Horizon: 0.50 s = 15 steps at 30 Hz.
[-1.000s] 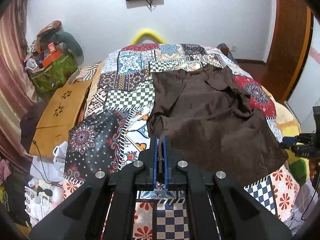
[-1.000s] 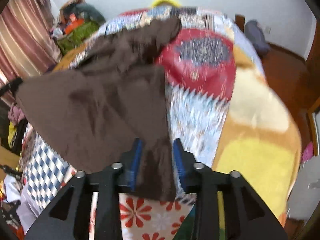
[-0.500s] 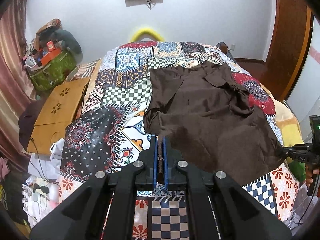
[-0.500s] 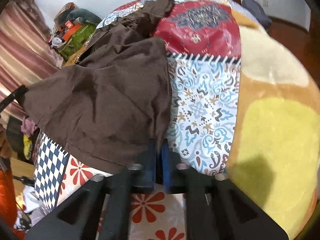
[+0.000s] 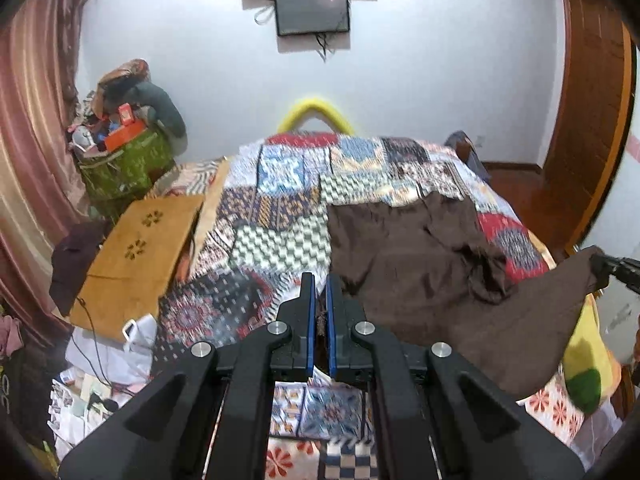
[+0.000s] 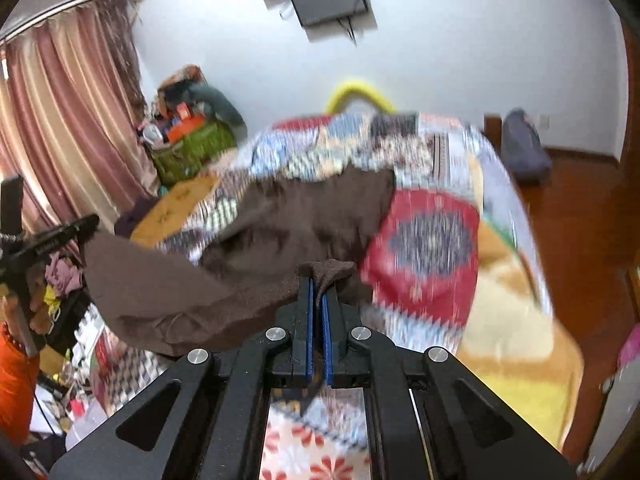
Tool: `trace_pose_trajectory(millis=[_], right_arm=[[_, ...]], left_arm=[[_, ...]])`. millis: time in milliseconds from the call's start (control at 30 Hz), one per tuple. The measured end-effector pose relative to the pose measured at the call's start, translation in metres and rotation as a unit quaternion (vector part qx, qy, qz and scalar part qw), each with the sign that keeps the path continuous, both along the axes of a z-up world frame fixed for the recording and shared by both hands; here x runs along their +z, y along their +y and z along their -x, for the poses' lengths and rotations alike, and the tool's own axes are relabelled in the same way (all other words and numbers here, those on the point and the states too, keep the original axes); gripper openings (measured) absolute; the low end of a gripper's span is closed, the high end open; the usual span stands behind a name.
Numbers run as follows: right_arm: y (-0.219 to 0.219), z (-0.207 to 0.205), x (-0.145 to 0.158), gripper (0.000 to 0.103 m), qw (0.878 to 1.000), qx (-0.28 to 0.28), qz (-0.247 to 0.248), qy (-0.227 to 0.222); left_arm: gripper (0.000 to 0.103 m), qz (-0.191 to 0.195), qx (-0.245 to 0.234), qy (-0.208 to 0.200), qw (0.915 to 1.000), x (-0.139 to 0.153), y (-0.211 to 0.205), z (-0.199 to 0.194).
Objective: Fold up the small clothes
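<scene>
**Brown garment lifted by two corners over the patchwork bed**

I held both pairs of tongs clamped on the near hem of a brown garment [image 5: 420, 280], one at each corner. My left tongs [image 5: 319, 292] were pinched narrow with a sliver of brown cloth between the blue pads; my right tongs [image 6: 317, 292] were likewise squeezed tight, with a fold of the fabric bunched over their tips. The far part of the garment lay on the patchwork bedspread [image 5: 280, 208], while the near edge hung in the air between my two hands.

The cloth looked thin, light and limp: it sagged in a curve between the grips and creased wherever it was pulled. I judged that it would slip little in the pads but would droop and wrinkle unless kept taut, so the corners of the hem seemed the right places to hold.

The left wrist view showed the garment's spread over the bed, its crumpled right sleeve area, and the right tongs' tip holding the raised corner at the frame's right edge. The right wrist view, blurred, showed instead the cloth wrapped over my right pads and the left tongs [image 6: 86, 226] at the far corner.
</scene>
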State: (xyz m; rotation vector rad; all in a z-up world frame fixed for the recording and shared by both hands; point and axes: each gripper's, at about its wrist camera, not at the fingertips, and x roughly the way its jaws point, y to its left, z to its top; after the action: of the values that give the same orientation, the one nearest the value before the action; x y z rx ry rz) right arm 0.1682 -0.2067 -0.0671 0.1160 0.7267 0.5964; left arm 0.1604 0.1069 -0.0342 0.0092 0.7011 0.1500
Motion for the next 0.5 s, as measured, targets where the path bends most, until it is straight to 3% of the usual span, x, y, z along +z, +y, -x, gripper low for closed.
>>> trace_pose_trajectory(millis=[233,500], right_arm=[[0.015,-0.044,0.02,0.003,1.0,-0.015,-0.002,-0.017],[0.027,-0.093,0.017,0.003,0.999,-0.03,0.016,-0.011]], left_arm=[[0.005,0.015,0.029,-0.004,0.9995,0.018,0.023,-0.043],[0.004,0.015,0.066,0.019,0.9975,0.004,0.049,-0.109]])
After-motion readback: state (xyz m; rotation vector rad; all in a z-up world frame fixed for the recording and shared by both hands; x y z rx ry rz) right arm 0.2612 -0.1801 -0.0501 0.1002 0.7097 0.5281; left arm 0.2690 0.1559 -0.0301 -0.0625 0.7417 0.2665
